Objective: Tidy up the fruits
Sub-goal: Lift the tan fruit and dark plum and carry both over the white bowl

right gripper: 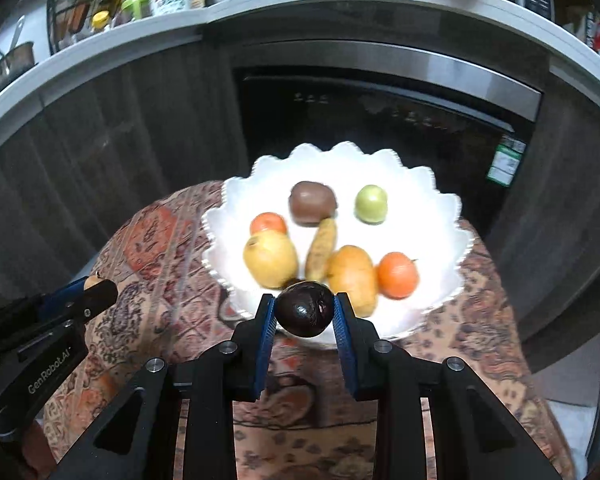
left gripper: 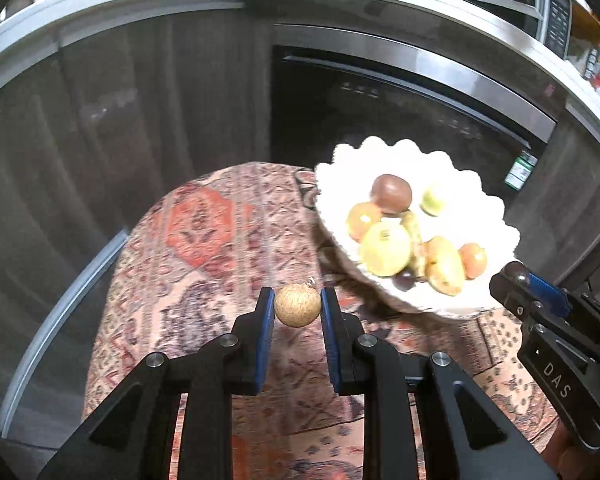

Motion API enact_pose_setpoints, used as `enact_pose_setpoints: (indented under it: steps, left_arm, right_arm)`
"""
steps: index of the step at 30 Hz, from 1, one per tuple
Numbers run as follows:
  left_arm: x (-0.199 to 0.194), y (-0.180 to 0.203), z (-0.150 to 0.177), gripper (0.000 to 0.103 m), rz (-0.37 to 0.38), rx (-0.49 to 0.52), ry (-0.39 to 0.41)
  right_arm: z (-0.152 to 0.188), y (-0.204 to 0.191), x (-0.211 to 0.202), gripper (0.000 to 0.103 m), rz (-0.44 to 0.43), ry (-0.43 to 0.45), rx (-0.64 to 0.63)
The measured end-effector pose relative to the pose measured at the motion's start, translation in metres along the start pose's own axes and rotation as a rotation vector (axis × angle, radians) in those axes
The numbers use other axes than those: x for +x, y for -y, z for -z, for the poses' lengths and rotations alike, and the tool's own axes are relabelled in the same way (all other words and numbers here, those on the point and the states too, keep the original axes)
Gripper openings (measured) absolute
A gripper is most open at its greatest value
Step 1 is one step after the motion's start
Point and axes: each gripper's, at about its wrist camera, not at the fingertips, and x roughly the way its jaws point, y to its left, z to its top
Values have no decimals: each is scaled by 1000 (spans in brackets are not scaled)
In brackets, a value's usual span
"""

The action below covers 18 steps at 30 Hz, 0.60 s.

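Note:
A white scalloped bowl [right gripper: 428,196] stands on a small table with a patterned cloth [left gripper: 220,240] and holds several fruits: a brown kiwi [right gripper: 312,203], a green fruit [right gripper: 371,204], a yellow apple [right gripper: 270,258] and two oranges. The bowl also shows in the left wrist view [left gripper: 472,196]. My left gripper [left gripper: 297,307] is shut on a small tan speckled round fruit [left gripper: 297,305], held above the cloth left of the bowl. My right gripper [right gripper: 304,312] is shut on a dark purple fruit [right gripper: 305,314], held over the bowl's near rim.
Behind the table is a dark cabinet front with a built-in oven [right gripper: 380,120]. A white counter [right gripper: 100,52] above carries bottles, a rack and a pan. The right gripper's body shows at the right edge of the left wrist view [left gripper: 556,332].

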Motion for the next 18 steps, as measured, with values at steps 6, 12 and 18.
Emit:
enact_pose_setpoints:
  steps: [6,12,18]
  left_arm:
    - [4,30,-17,24,13,50,6]
    - [13,53,-34,24,23,87,15]
    - [30,69,-50,24,34,108,10]
  right_arm:
    - [-13,30,-2,30,13,17,32]
    - [-25,51,2,30,24,32,54]
    - [-39,68,13,30,31,34,60]
